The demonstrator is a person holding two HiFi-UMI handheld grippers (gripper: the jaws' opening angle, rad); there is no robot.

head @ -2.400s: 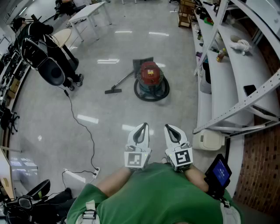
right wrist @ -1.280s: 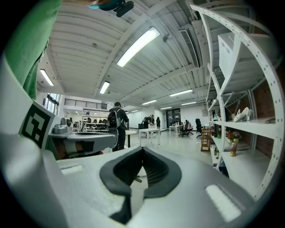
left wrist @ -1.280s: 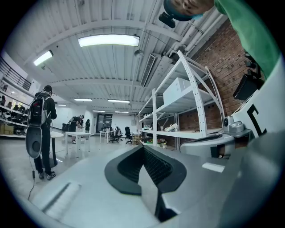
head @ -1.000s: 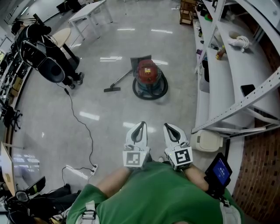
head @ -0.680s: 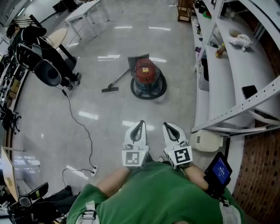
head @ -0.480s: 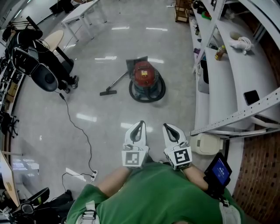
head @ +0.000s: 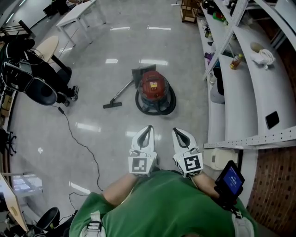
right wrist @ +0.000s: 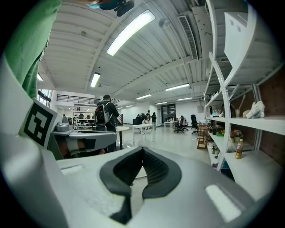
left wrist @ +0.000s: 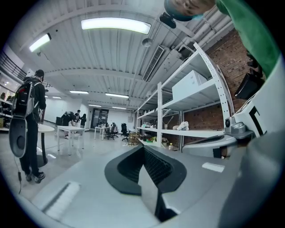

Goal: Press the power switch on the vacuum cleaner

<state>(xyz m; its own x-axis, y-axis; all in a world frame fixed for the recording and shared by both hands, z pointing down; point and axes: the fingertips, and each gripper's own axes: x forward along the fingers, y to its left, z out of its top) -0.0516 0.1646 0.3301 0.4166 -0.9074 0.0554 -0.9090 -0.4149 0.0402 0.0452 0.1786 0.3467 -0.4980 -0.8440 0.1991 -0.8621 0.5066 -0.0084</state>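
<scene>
A red vacuum cleaner [head: 155, 91] with a dark round base stands on the shiny floor, ahead of me in the head view. Its hose runs left to a floor nozzle [head: 112, 104]. My left gripper [head: 147, 130] and right gripper [head: 178, 133] are held side by side in front of my chest, well short of the vacuum. Both are shut with nothing between the jaws. In the left gripper view the left gripper [left wrist: 143, 150] points level across the room, and so does the right gripper [right wrist: 142, 151] in its own view. The vacuum does not show in either gripper view.
Long white shelving [head: 240, 83] runs along the right, with a white box [head: 217, 158] at its foot. A person with a dark backpack [head: 37, 85] stands at the left. A black cable [head: 81, 143] trails over the floor, and a white table [head: 76, 13] stands far left.
The head view has shifted forward, so the vacuum sits slightly lower and nearer. The person with the backpack has drifted toward the left edge. Both grippers stay shut in the same pose.
</scene>
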